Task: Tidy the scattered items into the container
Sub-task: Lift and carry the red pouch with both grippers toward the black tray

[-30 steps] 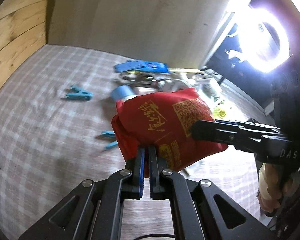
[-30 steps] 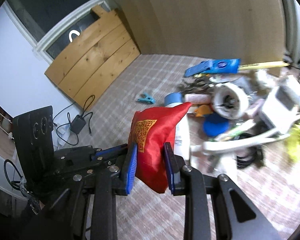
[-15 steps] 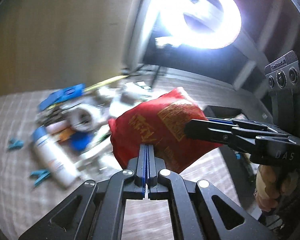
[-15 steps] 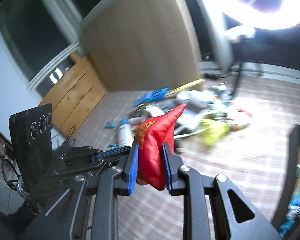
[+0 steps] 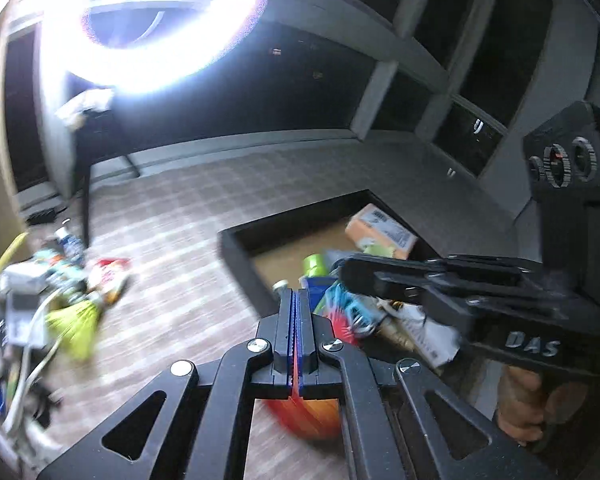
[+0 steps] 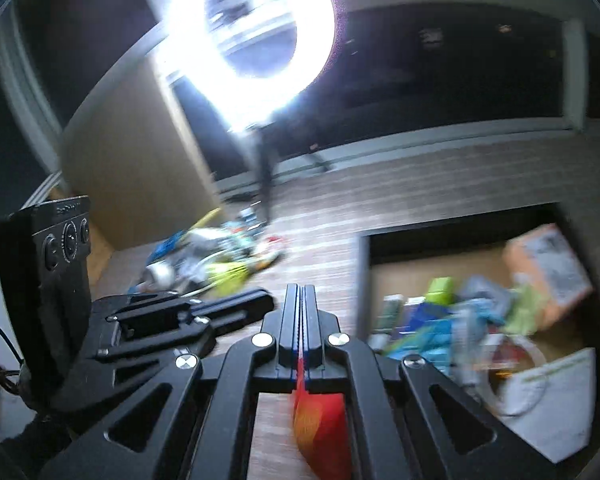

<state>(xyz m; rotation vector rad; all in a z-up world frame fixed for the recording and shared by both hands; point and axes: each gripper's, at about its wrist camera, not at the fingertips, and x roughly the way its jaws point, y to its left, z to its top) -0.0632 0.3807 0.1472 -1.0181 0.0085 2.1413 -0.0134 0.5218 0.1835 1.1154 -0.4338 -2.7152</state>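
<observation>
Carrying red pouch (image 5: 300,416) two-handed | left gripper (image 5: 295,300) and right gripper (image 6: 299,296) both pinching its fabric, pouch hanging below fingers | container (image 5: 236,248) just ahead, likely drop target.

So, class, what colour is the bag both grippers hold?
Red bag, clearest in the right wrist view.

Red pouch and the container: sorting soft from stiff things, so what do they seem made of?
Red pouch: probably thin glossy fabric or foil; it hangs limp and creased below both shut jaws. Container: rigid dark walls, tan cardboard-like floor; blur leaves the finish uncertain.
</observation>
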